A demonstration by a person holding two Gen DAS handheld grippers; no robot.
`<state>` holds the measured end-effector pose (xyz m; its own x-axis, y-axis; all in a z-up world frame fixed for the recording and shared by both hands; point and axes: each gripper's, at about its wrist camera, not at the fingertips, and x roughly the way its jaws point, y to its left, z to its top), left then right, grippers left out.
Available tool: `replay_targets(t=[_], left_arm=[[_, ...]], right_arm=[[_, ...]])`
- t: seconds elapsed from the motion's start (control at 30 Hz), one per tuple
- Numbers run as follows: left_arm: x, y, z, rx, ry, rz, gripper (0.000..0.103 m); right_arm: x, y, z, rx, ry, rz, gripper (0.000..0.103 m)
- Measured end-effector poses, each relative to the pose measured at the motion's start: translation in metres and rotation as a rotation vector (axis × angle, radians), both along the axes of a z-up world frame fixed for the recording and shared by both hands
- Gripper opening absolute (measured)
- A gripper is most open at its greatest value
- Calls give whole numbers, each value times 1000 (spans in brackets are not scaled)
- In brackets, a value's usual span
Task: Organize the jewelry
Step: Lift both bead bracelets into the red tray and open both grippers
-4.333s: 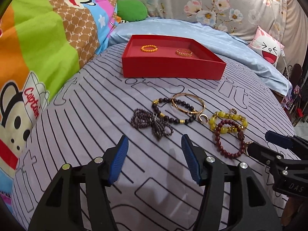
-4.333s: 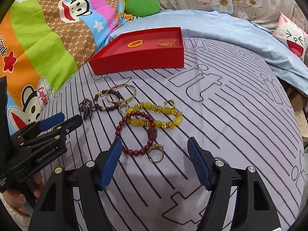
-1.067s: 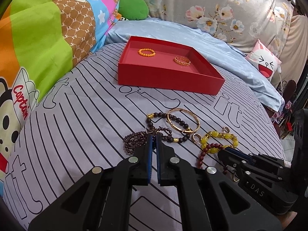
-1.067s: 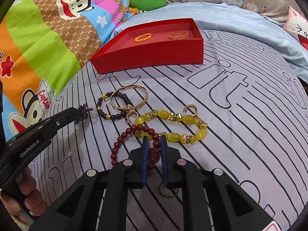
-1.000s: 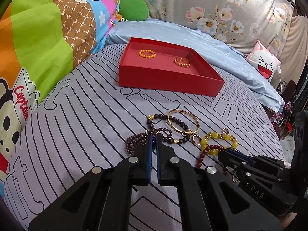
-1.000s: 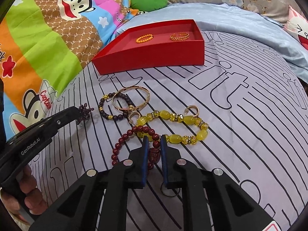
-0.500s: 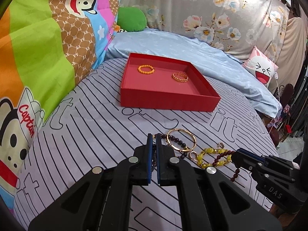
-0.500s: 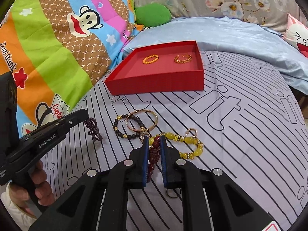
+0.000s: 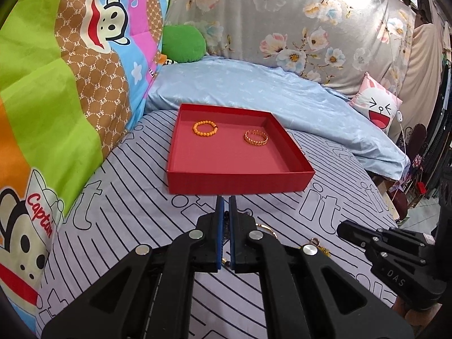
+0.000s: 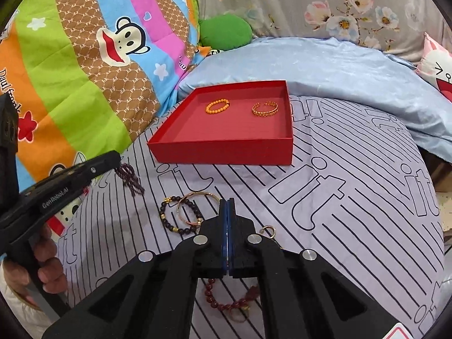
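Observation:
A red tray (image 9: 240, 182) (image 10: 223, 151) lies on the striped bedspread and holds an orange bead bracelet (image 9: 205, 127) (image 10: 217, 105) and a gold ring bracelet (image 9: 256, 137) (image 10: 265, 108). My left gripper (image 9: 225, 200) (image 10: 117, 159) is shut on a dark purple bead bracelet (image 10: 130, 179), which hangs above the bed in front of the tray. My right gripper (image 10: 226, 202) (image 9: 343, 227) is shut on a dark red bead bracelet (image 10: 231, 302), which hangs below its jaws. A black bead bracelet (image 10: 171, 219) and a gold bangle (image 10: 197, 207) lie on the bedspread.
A colourful cartoon quilt (image 9: 56, 84) rises on the left. A light blue blanket (image 9: 268, 96), a green cushion (image 9: 183, 43) and a pink face pillow (image 9: 378, 106) lie behind the tray. The bed edge drops off at the right (image 10: 435, 186).
Both grippers have risen and moved toward the red tray. The purple and dark red bracelets have lifted off the bedspread with them.

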<state>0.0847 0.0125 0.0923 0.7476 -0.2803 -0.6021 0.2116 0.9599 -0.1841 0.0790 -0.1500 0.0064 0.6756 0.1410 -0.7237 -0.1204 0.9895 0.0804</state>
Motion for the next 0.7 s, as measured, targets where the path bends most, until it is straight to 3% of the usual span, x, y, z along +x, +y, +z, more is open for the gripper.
replay_targets(t=[0.17,0.23,0.53,0.7], left_arm=[[-1,-1,-8,-7,22,-4,3],[-2,-1,-14,-10,40,-7,3],[-9,-1,-27,-12,75,-5,3],[-11,-2,-27,-10,77,-8,3]], right_arm=[[-12,-8,-26,0,64,-35,20],[-18,-11,-38,4,92,-50,22],[-21,-17,-64,-18,141,-71,22],[-19,-18,-64,-30,132,-73,8]])
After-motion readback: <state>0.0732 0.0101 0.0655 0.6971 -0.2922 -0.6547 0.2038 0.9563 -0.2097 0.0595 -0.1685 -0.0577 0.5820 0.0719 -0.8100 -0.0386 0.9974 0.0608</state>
